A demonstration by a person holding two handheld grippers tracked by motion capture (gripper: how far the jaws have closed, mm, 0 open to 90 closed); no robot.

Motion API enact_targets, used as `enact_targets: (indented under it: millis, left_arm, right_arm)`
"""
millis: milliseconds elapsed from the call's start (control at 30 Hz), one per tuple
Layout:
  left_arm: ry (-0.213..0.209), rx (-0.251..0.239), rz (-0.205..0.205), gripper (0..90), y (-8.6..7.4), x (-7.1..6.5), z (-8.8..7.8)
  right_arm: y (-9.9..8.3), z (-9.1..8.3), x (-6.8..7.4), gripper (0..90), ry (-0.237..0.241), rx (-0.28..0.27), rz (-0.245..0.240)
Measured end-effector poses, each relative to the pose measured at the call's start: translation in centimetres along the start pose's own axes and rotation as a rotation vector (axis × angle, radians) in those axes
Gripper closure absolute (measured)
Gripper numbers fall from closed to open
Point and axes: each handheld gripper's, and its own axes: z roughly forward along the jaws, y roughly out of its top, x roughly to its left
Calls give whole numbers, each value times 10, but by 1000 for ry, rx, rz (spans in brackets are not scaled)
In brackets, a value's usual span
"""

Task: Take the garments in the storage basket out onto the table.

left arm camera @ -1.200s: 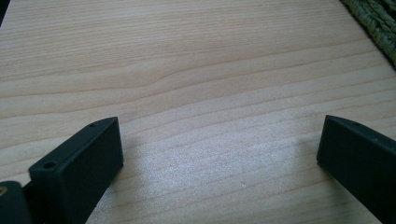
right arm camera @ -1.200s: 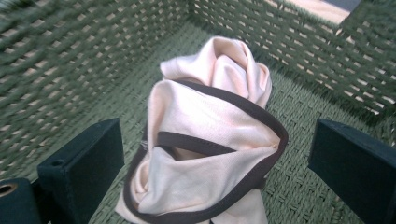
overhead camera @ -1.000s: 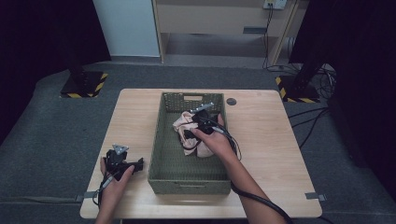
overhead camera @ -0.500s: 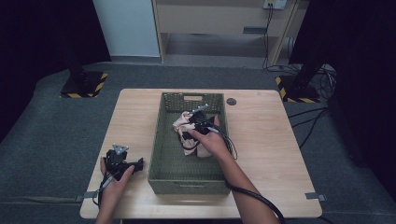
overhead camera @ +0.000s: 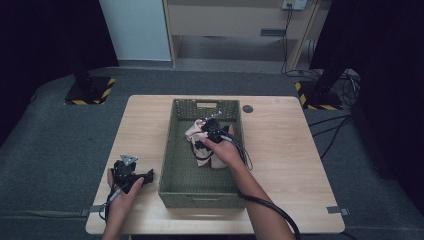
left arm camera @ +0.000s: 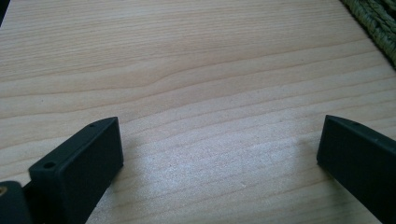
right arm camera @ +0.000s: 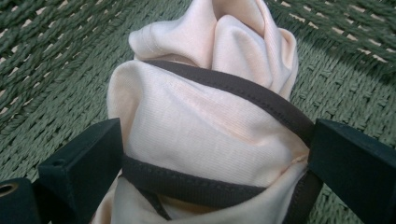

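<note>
From above, the right arm reaches into the green basket (overhead camera: 172, 165), right claw (overhead camera: 207, 131) on the pink cloth (overhead camera: 192, 134). Left claw (left arm camera: 219, 154) rests on the surface (left arm camera: 187, 60), jaws wide. Right gripper view: jaws straddle the bunched cloth, touching it.

Both arms are showing bare, with no sleeves. The left gripper (overhead camera: 134, 176) is looking small and black, and it is wearing a grey three-cornered plate on top. The right gripper (overhead camera: 209, 131) is black too, with a thick black cable running along the arm. Up close, the jaws are looking like flat black blocks with square ends, each one showing a little round hole.
</note>
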Motion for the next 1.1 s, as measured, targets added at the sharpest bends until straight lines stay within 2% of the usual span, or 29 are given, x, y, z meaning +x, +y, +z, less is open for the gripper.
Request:
enact_targets:
  millis: [433, 733, 1100]
  left_arm:
    - [0, 0, 0, 0, 0, 0, 0]
    - [0, 0, 0, 0, 0, 0, 0]
    - [0, 0, 0, 0, 0, 0, 0]
  right_arm:
    - [1, 10, 1, 33, 6, 25, 10]
    - [3, 16, 4, 31, 4, 40, 0]
    - [2, 24, 5, 25, 4, 44, 4]
